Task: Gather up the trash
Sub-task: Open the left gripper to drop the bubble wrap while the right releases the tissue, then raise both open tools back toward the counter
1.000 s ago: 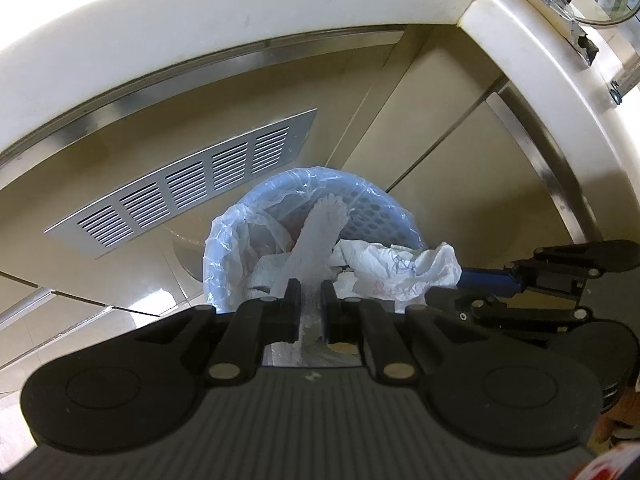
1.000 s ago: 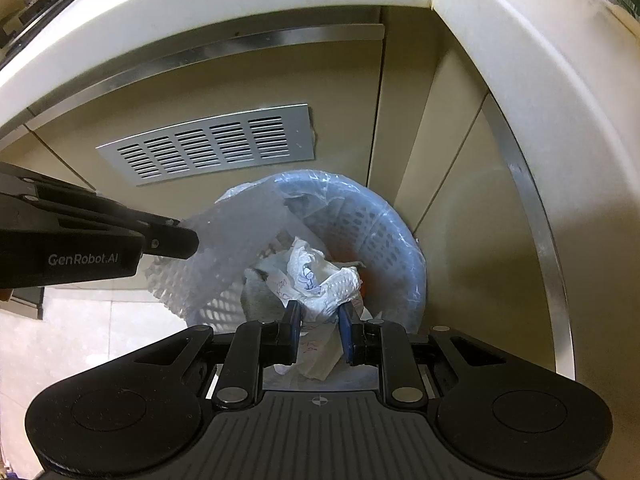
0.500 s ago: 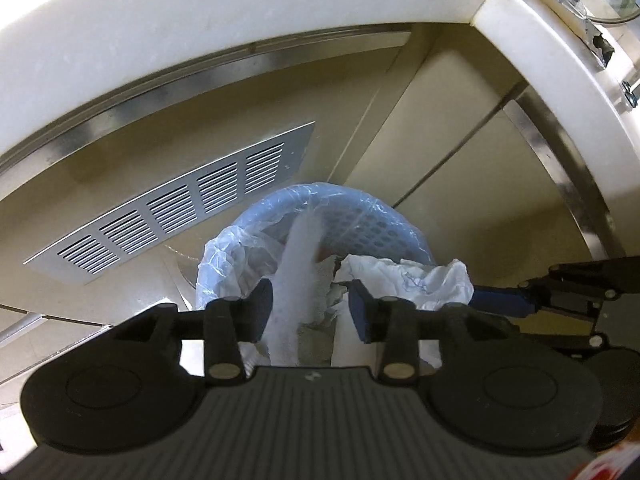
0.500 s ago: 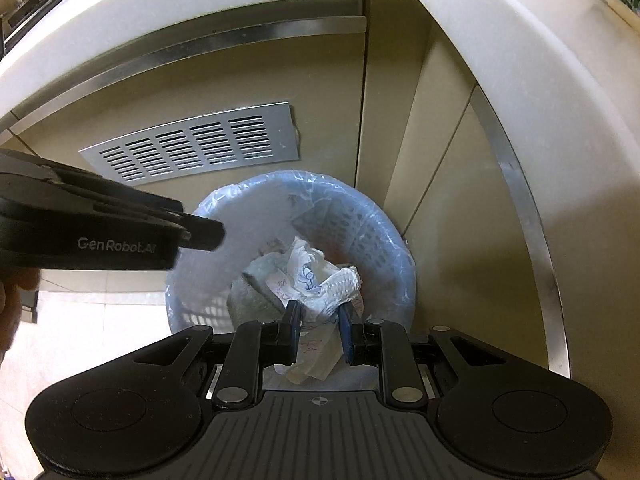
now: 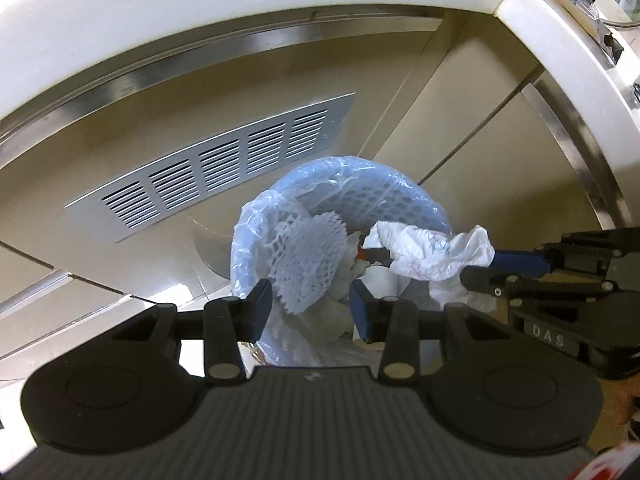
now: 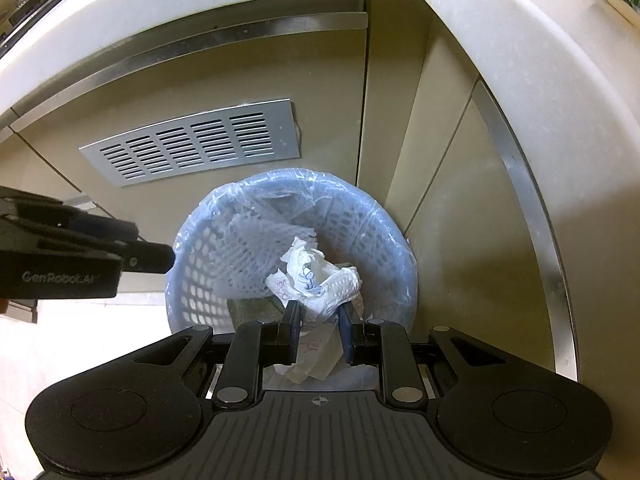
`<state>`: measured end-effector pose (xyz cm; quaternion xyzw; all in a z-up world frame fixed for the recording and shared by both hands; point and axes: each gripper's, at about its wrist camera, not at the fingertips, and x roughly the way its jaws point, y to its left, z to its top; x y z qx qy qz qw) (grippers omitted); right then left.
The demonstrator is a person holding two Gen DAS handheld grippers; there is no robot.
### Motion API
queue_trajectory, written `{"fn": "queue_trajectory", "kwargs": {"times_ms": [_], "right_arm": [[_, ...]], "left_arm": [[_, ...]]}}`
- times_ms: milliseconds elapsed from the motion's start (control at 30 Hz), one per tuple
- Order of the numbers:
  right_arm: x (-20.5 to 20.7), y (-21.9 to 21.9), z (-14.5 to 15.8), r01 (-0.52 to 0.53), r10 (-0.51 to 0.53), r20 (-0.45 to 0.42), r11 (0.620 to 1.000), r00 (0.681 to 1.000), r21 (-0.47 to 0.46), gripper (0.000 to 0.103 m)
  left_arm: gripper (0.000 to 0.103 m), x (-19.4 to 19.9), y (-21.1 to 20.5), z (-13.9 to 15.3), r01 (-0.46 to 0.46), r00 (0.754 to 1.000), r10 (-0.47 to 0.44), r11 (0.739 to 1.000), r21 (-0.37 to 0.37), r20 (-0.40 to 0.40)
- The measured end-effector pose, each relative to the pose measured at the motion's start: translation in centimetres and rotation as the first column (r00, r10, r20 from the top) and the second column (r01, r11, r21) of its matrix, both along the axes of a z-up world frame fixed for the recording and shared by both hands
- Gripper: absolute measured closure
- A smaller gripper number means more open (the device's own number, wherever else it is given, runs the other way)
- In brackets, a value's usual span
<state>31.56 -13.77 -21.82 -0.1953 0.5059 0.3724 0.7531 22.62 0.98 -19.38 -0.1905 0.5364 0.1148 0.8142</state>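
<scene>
Two tools over the lined bin at frame centre. Left tool, lower centre of its view, jaws wide and empty; white foam net lies in the bin just beyond them. Right tool pinches crumpled paper above the bin mouth. Risk: paper opens out on release and snags the liner or rim, hanging over the edge rather than dropping in

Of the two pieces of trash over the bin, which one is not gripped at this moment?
The white foam net: it sits loose in the lined bin, clear of the open left gripper. The crumpled paper is clamped in the right gripper.
</scene>
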Motion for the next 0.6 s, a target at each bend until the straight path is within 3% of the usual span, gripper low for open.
{"fn": "queue_trajectory", "kwargs": {"times_ms": [300,333,367,400,600], "right_arm": [[0.2,0.2,-0.4,0.007,-0.006,-0.007,0.999,1.0,0.051,0.081],[0.3,0.3,-0.6,0.013,-0.012,-0.015,0.998,1.0,0.058,0.072],[0.3,0.3,-0.7,0.024,-0.024,-0.017,0.998,1.0,0.052,0.049],[0.4,0.2,-0.8,0.038,-0.038,-0.017,0.998,0.999,0.052,0.04],[0.2,-0.6,-0.6,0.067,-0.066,-0.027,0.996,0.997,0.063,0.036]], "left_arm": [[0.065,-0.7,0.1,0.4,-0.012,1.0,0.012,1.0,0.006,0.004],[0.065,-0.8,0.1,0.4,-0.013,1.0,0.013,1.0,0.006,0.003],[0.065,-0.9,0.1,0.4,-0.014,1.0,0.014,1.0,0.006,0.001],[0.065,-0.9,0.1,0.4,-0.014,1.0,0.014,1.0,0.006,0.0],[0.065,-1.4,0.2,0.3,-0.025,1.0,0.025,1.0,0.007,0.002]]}}
